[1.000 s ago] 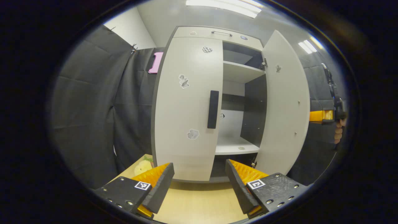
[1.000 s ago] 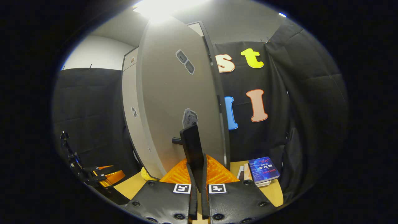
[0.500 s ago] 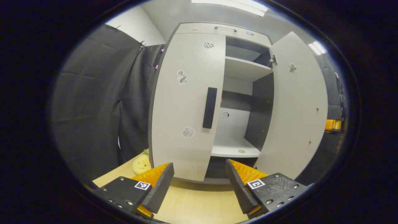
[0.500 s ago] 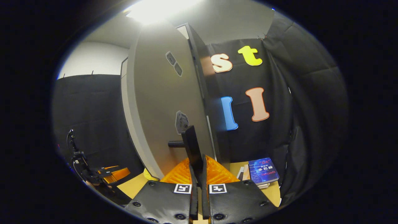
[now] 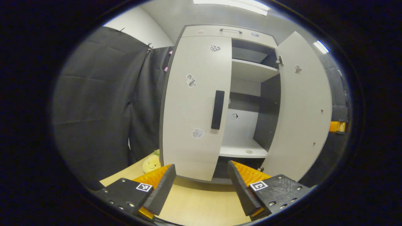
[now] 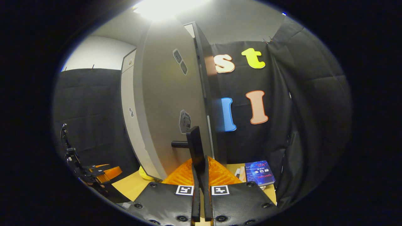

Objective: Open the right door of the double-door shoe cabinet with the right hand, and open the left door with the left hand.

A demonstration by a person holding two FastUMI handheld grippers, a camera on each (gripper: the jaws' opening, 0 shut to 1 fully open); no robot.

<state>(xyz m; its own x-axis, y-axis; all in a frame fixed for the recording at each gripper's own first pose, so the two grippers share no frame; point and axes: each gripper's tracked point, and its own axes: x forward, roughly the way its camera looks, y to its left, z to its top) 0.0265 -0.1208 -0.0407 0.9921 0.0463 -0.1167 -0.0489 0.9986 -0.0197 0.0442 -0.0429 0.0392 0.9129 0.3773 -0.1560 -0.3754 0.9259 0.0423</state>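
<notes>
Cabinet (image 5: 201,31) sits on the table (image 5: 201,204): right door (image 5: 301,106) swung wide, left door (image 5: 191,106) closed with its handle (image 5: 217,110) free, a yellow plush (image 5: 151,163) just beside its lower left corner and a book (image 6: 260,173) on the table right of the open door. Inside, the shelves (image 5: 251,70) look bare apart from a small round thing, too small to tell, on the lower one. Left gripper (image 5: 201,185) hangs in front of the cabinet, jaws apart, holding nothing; right gripper (image 6: 201,182) has its jaws clamped on the right door handle (image 6: 195,149).

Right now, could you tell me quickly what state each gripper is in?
Left gripper: open, holding nothing, facing the left door.
Right gripper: shut on the right door's handle.
</notes>
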